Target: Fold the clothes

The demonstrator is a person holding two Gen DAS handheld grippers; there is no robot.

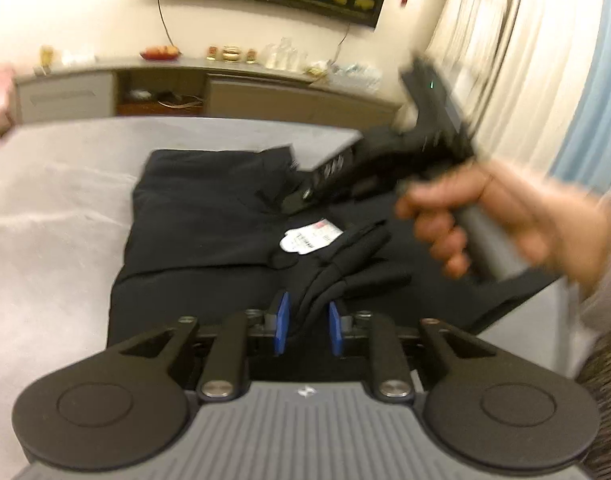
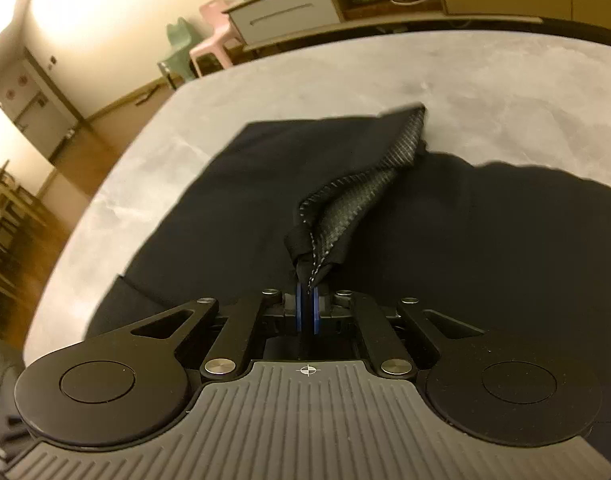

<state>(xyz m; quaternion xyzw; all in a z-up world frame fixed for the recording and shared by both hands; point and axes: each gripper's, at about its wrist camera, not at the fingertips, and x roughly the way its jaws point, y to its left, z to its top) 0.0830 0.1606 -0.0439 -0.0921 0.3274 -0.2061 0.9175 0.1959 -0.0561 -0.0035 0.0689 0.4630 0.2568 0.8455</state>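
The black garment (image 2: 233, 208) lies on the grey tabletop (image 2: 505, 80). My right gripper (image 2: 306, 312) has jaws clamped on its mesh-lined edge; left gripper (image 1: 306, 330) jaws pinch bunched cloth. I judge both corners need level carrying.

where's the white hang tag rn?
Left wrist view: the white hang tag lies on the black garment on the grey table, just ahead of the left gripper and below the right gripper. Not visible in the right wrist view.

The clothes (image 2: 385, 216) are black, the gripper pads (image 1: 283, 322) blue, the table (image 2: 505, 80) grey, and the tag (image 1: 305, 238) white
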